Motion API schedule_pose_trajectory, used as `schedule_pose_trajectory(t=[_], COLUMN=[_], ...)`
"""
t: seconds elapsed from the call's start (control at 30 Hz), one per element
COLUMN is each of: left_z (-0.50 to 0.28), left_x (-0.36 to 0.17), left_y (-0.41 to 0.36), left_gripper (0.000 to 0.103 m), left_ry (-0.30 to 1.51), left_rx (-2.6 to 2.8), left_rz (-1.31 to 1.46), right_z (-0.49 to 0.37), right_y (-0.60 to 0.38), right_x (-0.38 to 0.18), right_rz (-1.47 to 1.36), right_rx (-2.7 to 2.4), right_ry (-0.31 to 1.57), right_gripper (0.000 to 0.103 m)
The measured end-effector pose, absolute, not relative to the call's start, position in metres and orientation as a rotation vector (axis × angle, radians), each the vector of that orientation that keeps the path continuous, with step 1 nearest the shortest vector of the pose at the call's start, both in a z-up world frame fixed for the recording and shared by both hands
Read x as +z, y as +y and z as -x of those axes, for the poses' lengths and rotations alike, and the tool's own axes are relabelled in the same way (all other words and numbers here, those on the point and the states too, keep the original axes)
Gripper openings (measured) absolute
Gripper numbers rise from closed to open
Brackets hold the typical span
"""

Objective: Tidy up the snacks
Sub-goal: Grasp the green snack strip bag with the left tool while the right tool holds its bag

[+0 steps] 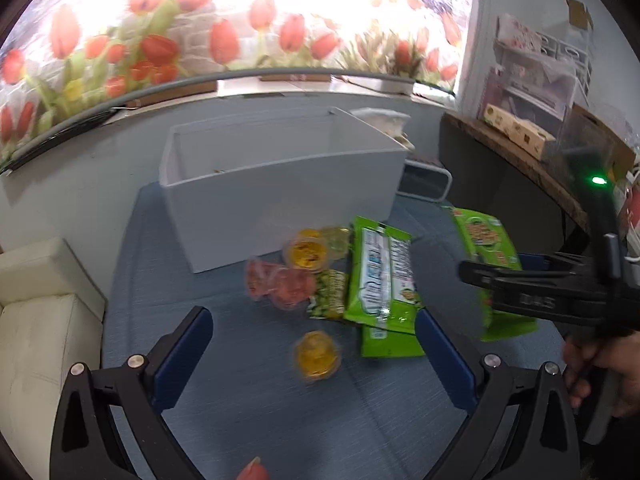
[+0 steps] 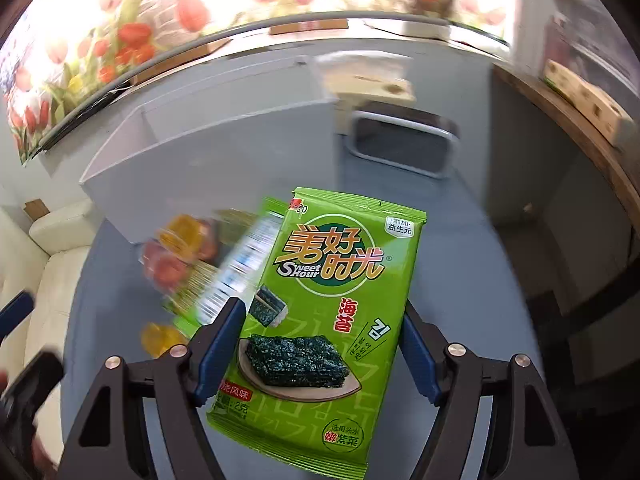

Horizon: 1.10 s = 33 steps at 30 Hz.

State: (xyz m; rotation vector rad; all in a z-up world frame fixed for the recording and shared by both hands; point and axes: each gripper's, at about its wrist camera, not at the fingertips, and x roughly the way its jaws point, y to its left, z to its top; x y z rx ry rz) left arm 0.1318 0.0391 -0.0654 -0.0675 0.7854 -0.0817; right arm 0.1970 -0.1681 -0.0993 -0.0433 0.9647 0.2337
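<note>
My right gripper point(image 2: 322, 332) is shut on a green seaweed snack packet point(image 2: 320, 320) and holds it above the blue table; the packet also shows in the left wrist view point(image 1: 486, 248). My left gripper point(image 1: 314, 344) is open and empty over a yellow jelly cup point(image 1: 317, 355). Ahead lie more green packets point(image 1: 382, 276), pink jelly cups point(image 1: 280, 284) and yellow jelly cups point(image 1: 306, 254). A white bin point(image 1: 280, 196) stands behind them, open at the top.
A white sofa point(image 1: 36, 320) lies to the left of the blue table point(image 1: 280, 420). A white-framed stool point(image 2: 404, 144) stands behind the bin. A wooden shelf point(image 1: 520, 156) with boxes runs along the right. Tulip wallpaper covers the back wall.
</note>
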Motion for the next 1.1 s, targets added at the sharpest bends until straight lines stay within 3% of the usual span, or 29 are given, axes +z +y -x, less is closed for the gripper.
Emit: schedule_pose_trajectory(t=[0.5,0.53,0.6,0.63,0.87,1.1], left_z=[-0.24,-0.245,-0.252,-0.253,-0.252,-0.223], left_x=[-0.13,-0.136,-0.145,-0.147,-0.139,-0.099], left_y=[-0.065,-0.063,-0.058,-0.057,-0.058,-0.044], left_gripper=[0.103,0.101,0.081,0.077,0.066,0.065], left_ry=[0.956,0.975,1.0,1.01,1.005,0.938], left_rx=[-0.123,-0.108,-0.097,-0.092,-0.134,-0.141], left_rz=[-0.095,-0.09,-0.068,-0.069,-0.073,-0.019], right_z=[-0.171,-0.17,-0.17,-0.171,-0.169,-0.168], right_y=[-0.278,-0.28,-0.281,-0.281,-0.278,-0.264], right_x=[-0.107,-0.106,-0.106,-0.106,-0.1,-0.088], right_rz=[-0.067,-0.066,-0.069,-0.073,-0.086,-0.069], right_rx=[0.156,0.156,0.157,0.158,0.183,0.219], right_ry=[0.993,0.989,0.984,0.983,0.965,0.934], right_gripper=[0.079,0.079,0.079,0.079,0.078,0.078])
